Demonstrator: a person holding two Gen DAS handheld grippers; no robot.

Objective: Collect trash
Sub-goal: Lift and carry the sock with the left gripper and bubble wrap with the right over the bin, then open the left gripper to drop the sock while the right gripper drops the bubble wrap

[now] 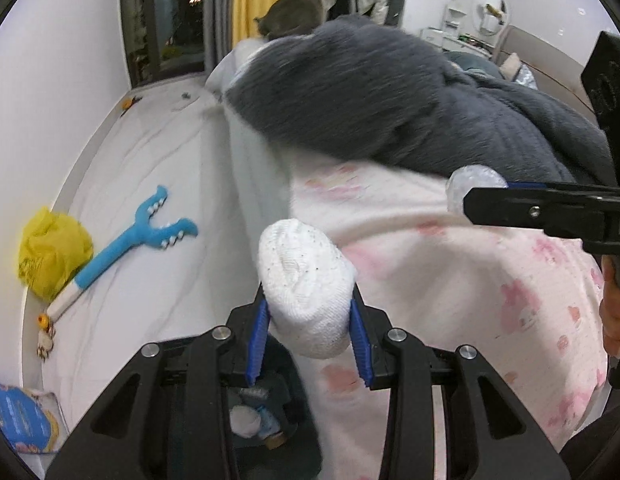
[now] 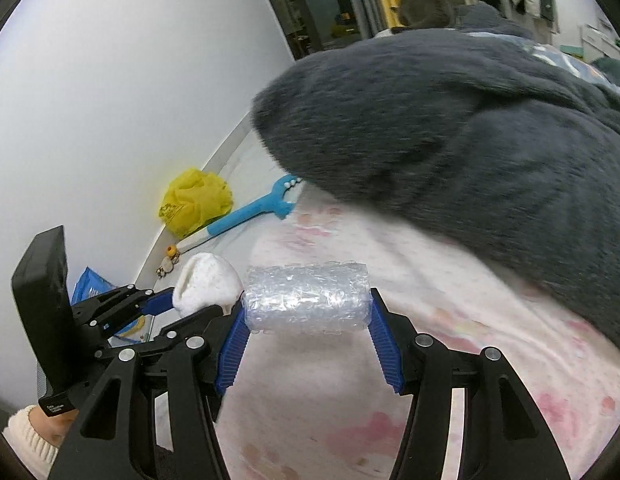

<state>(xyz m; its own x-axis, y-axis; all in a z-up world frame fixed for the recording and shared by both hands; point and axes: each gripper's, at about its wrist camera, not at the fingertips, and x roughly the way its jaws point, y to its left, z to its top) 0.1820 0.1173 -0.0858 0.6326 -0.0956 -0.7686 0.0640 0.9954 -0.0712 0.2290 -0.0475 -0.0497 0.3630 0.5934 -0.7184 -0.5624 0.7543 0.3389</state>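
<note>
Trash fills both my grippers at lower centre: the left gripper (image 1: pixel 310 320) pinches a white wad (image 1: pixel 306 284), the right gripper (image 2: pixel 306 320) clamps a bubble-wrap roll (image 2: pixel 306 298), both over the pink-patterned sheet (image 1: pixel 449 280).

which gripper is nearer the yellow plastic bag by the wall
Left. The left hand-held gripper, shut on a white foam wad, sits on the side toward the crumpled yellow plastic bag; the right hand-held gripper, clamping a bubble-wrap roll, is farther away.
</note>
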